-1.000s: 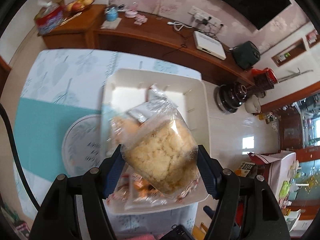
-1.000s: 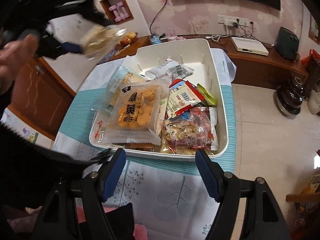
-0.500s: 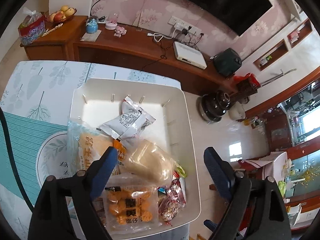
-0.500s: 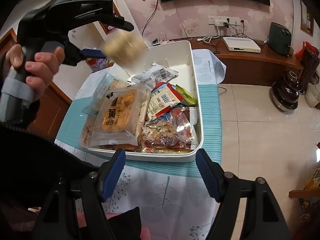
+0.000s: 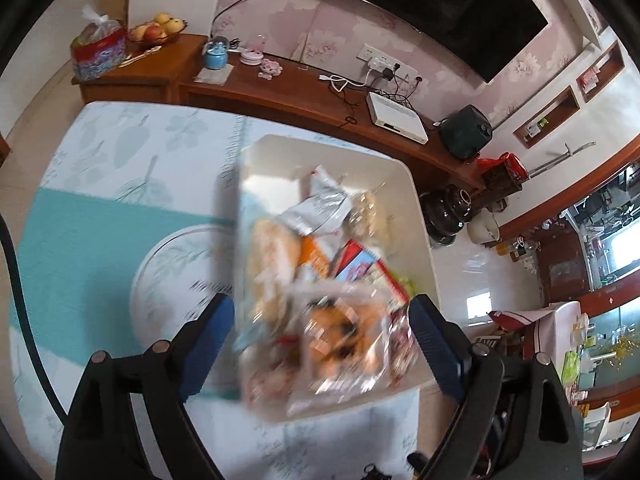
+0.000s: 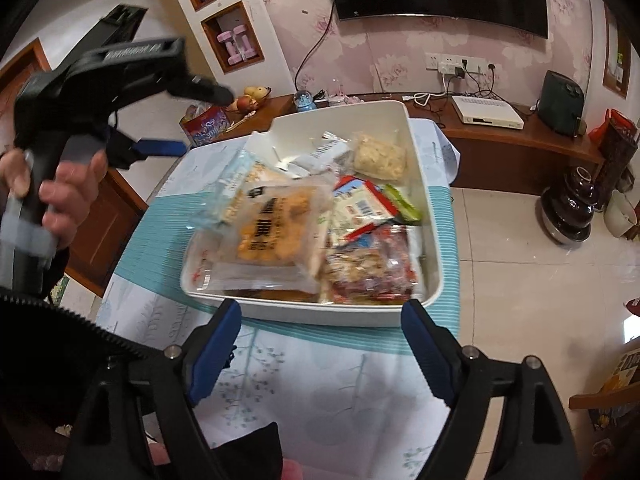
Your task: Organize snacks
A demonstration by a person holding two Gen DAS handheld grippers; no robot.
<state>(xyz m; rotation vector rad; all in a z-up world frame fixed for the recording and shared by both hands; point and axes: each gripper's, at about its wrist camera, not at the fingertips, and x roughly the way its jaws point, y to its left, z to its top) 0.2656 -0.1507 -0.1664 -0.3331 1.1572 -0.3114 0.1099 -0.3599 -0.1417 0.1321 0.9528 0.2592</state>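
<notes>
A white plastic bin on the table holds several snack packets. A clear bag of pale crumbly snack lies at its far right end, free of both grippers. An orange pastry bag lies on top near the front. My left gripper, held by a hand, hangs open and empty to the left of the bin; its own view is blurred, with the bin below its gripper. My right gripper hovers at the bin's near wall, its jaws opening with nothing held between them.
The bin stands on a table with a teal and white leaf-print cloth. Behind runs a wooden sideboard with a fruit bowl and a white box. A dark vase stands on the tiled floor at the right.
The left gripper opened and let go of the pale crumbly bag, which dropped into the far end of the bin. That gripper then drew back to the left. The right jaws spread wider.
</notes>
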